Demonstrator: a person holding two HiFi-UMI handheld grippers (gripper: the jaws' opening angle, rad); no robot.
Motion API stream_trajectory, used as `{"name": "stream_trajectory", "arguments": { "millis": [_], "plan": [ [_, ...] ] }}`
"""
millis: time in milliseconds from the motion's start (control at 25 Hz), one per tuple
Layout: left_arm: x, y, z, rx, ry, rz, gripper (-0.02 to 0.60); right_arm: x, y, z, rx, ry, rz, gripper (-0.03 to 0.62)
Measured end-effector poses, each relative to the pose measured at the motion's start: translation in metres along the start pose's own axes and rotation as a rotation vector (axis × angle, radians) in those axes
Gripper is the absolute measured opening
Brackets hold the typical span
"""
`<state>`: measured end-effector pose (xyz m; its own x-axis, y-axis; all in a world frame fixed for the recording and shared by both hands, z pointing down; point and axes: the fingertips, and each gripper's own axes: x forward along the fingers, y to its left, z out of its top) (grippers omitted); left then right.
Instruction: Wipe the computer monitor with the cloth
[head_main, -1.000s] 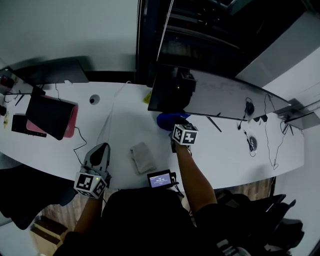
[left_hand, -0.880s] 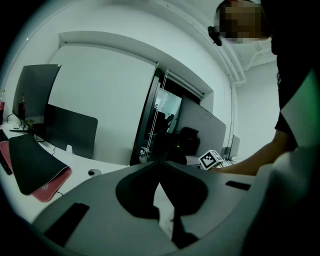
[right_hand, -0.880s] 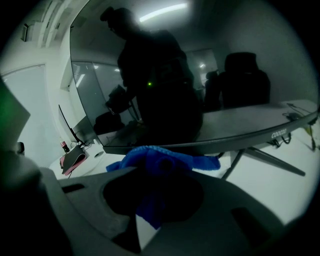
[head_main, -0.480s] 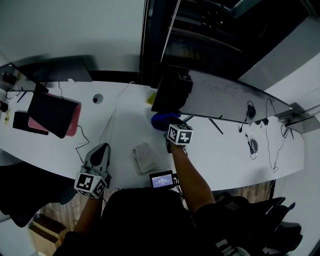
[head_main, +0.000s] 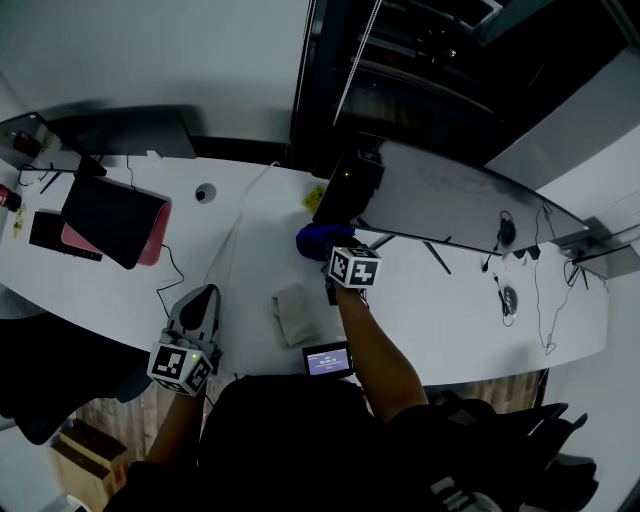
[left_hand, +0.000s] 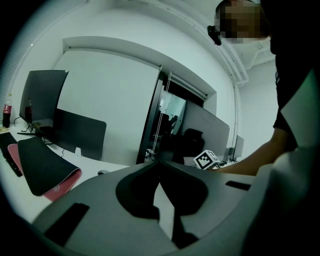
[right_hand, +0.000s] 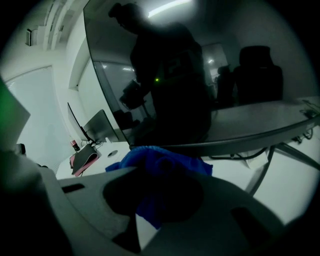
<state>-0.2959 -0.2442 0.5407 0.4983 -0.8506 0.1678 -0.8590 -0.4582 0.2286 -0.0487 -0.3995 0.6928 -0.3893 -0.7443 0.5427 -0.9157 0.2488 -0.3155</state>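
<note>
The dark computer monitor (head_main: 450, 205) stands at the back of the white desk (head_main: 450, 310). My right gripper (head_main: 330, 248) is shut on a bunched blue cloth (head_main: 316, 238) at the monitor's lower left corner. In the right gripper view the blue cloth (right_hand: 162, 167) bulges between the jaws just under the glossy screen (right_hand: 210, 65), which reflects a person. Whether the cloth touches the screen is hidden. My left gripper (head_main: 203, 297) hovers at the desk's near edge, shut and holding nothing, its tips meeting in the left gripper view (left_hand: 159, 165).
A folded grey cloth (head_main: 295, 313) lies on the desk between the grippers. A small lit device (head_main: 327, 358) sits at the near edge. A black and pink sleeve (head_main: 113, 220) lies at the left. Cables (head_main: 520, 290) trail at the right.
My right gripper has moved left with the blue cloth along the monitor's lower edge toward its left corner. The left gripper has stayed in place.
</note>
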Motion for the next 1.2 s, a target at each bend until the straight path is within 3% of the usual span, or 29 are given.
{"name": "stream_trajectory", "arguments": {
  "millis": [760, 1200],
  "plan": [
    [-0.015, 0.014, -0.004, -0.019, -0.008, 0.036, -0.006, 0.029, 0.057, 0.002, 0.024, -0.019, 0.07, 0.063],
    [-0.018, 0.012, -0.003, -0.026, -0.017, 0.039, -0.006, 0.017, 0.083, 0.043, 0.016, -0.13, 0.091, 0.063]
  ]
}}
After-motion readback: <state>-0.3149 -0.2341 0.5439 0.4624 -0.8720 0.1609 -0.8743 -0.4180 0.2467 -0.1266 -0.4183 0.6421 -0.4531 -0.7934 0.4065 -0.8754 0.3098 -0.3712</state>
